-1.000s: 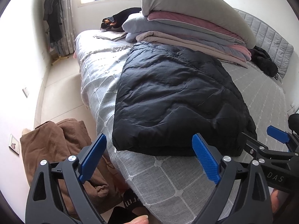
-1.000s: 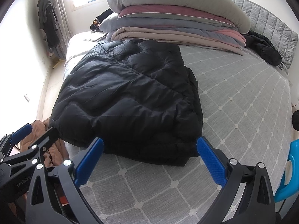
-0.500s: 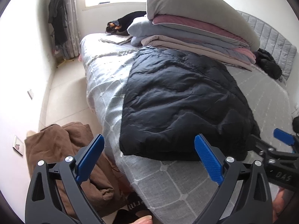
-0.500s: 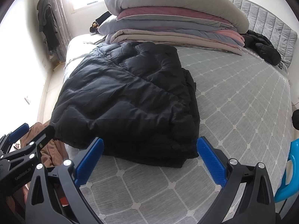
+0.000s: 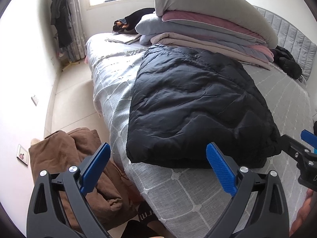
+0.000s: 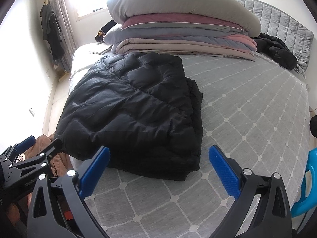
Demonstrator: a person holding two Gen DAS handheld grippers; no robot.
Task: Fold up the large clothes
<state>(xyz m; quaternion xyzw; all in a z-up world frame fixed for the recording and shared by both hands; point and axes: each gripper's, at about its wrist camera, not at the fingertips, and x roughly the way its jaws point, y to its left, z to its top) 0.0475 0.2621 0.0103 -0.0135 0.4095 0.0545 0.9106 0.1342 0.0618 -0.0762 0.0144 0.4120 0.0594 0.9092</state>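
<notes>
A black puffer coat (image 5: 198, 107) lies folded into a thick rectangle on the grey quilted bed (image 5: 178, 194), close to the bed's near left edge; the same black puffer coat (image 6: 134, 109) fills the middle left of the right wrist view. My left gripper (image 5: 158, 166) is open, held short of the coat's near hem with nothing between its blue pads. My right gripper (image 6: 158, 168) is open too, hovering over bare bedcover (image 6: 247, 119) in front of the coat's near right corner. Each gripper shows at the edge of the other's view.
A tall stack of folded quilts and a pillow (image 5: 208, 23) stands behind the coat. Another dark jacket (image 6: 277, 49) lies by the headboard. A brown garment (image 5: 75, 168) is heaped on the floor left of the bed. A blue chair (image 6: 305, 188) stands at right.
Both grippers have drawn back a little from the coat and stayed open. The coat has not moved.
</notes>
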